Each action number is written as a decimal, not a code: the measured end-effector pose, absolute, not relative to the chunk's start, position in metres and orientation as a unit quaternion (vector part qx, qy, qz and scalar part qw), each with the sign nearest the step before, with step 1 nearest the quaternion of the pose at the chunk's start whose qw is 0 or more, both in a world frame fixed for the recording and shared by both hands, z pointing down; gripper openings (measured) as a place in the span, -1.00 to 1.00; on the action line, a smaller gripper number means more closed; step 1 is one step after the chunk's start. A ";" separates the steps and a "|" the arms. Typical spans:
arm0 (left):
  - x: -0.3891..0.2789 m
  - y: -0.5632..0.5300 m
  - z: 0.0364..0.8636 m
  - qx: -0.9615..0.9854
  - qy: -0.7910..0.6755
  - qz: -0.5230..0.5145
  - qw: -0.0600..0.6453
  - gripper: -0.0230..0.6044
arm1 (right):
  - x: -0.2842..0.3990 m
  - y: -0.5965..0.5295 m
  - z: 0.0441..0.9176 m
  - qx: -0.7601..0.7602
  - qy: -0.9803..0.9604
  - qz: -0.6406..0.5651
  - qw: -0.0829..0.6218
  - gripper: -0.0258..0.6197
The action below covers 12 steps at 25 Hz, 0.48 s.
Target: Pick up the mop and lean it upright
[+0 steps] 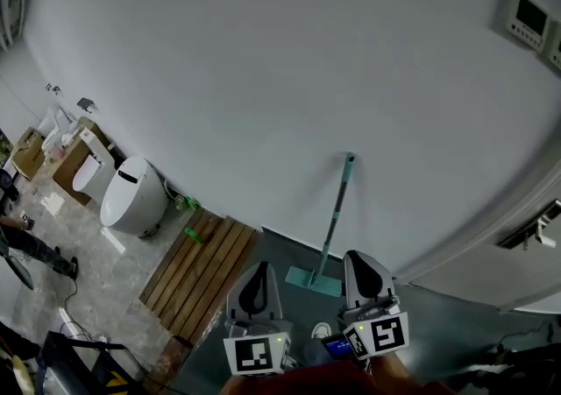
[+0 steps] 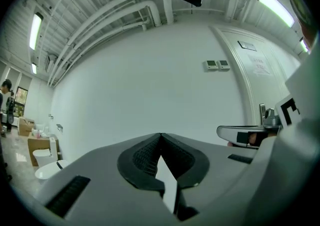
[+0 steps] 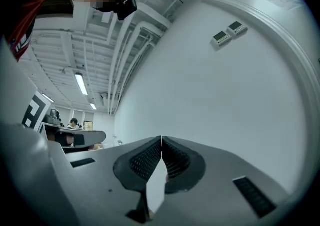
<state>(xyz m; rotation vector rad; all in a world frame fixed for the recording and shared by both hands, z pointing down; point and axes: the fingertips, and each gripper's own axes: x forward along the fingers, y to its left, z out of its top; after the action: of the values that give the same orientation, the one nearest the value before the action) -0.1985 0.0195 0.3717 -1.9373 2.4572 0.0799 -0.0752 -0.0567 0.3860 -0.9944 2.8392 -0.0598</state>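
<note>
Against the wall [image 1: 263,78] leans the mop [image 1: 336,209] — left gripper [image 1: 259,272] and right gripper [image 1: 358,264] closed, empty, handles cropped.

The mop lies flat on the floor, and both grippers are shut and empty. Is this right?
Not quite. The head view shows the mop standing upright, leaning against the wall, not lying flat. The left gripper and right gripper are indeed shut and empty.
</note>
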 end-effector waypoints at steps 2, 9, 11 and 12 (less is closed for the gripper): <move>-0.188 0.000 0.374 -0.631 0.775 0.017 0.006 -0.88 | -0.061 -0.072 0.389 -0.347 0.936 -0.019 0.063 -0.86; -0.139 -0.071 0.372 -0.675 0.738 0.000 0.010 -0.88 | 0.003 -0.127 0.387 -0.417 0.906 -0.022 0.071 -0.87; -0.126 -0.087 0.372 -0.685 0.728 -0.001 0.010 -0.88 | 0.018 -0.139 0.387 -0.430 0.900 -0.026 0.073 -0.86; -0.120 -0.094 0.373 -0.689 0.725 -0.003 0.009 -0.88 | 0.025 -0.145 0.388 -0.435 0.897 -0.028 0.074 -0.86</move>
<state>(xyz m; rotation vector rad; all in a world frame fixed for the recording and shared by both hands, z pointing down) -0.1201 -0.0941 0.3732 -2.1509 2.2654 -0.0098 0.0248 -0.1455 0.3877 -1.3070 2.6922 -0.0832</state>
